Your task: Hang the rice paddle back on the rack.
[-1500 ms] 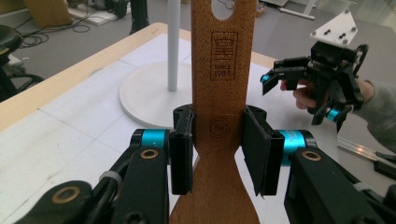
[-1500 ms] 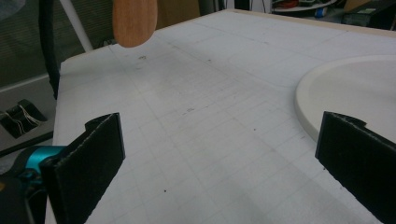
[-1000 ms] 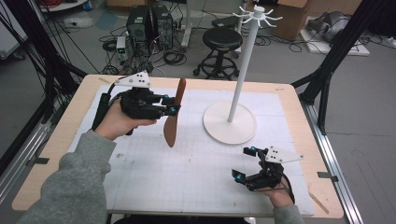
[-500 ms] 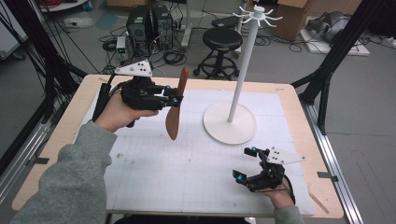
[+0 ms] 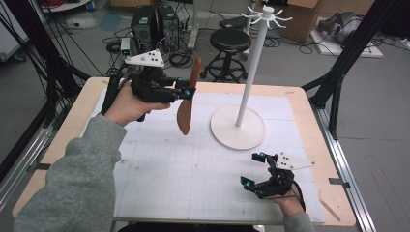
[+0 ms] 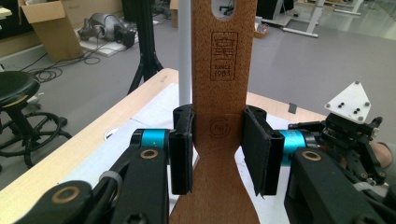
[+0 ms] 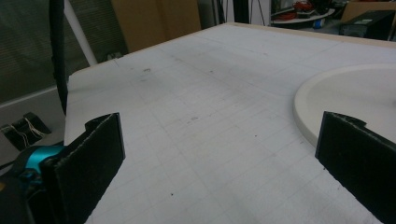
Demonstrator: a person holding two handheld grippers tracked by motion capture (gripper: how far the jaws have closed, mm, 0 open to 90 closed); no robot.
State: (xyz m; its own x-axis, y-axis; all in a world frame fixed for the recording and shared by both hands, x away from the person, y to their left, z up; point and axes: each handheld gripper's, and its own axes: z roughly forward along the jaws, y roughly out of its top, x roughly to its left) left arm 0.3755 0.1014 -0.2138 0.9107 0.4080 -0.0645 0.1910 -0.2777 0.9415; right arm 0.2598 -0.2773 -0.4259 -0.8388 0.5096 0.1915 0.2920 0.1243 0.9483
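A brown wooden spatula [image 5: 186, 104] hangs upright in the air over the back left of the table, blade end down. My left gripper [image 5: 187, 90] is shut on its handle. In the left gripper view both black pads press the spatula's neck [image 6: 218, 130], and the hanging hole is at the top. A white rack [image 5: 255, 67] with hooks on top stands on a round base [image 5: 238, 133] to the right of the spatula. My right gripper [image 5: 255, 168] rests near the front right of the table, open, with nothing between its fingers [image 7: 98, 149].
A white gridded mat [image 5: 193, 179] covers most of the wooden table [image 5: 309, 125]. Beyond the table's far edge stand a black stool [image 5: 231, 41] and computer equipment [image 5: 154, 21] on the floor, with black frame legs at both sides.
My left gripper has risen and moved slightly toward the rack with the spatula in it. The right gripper has stayed where it was.
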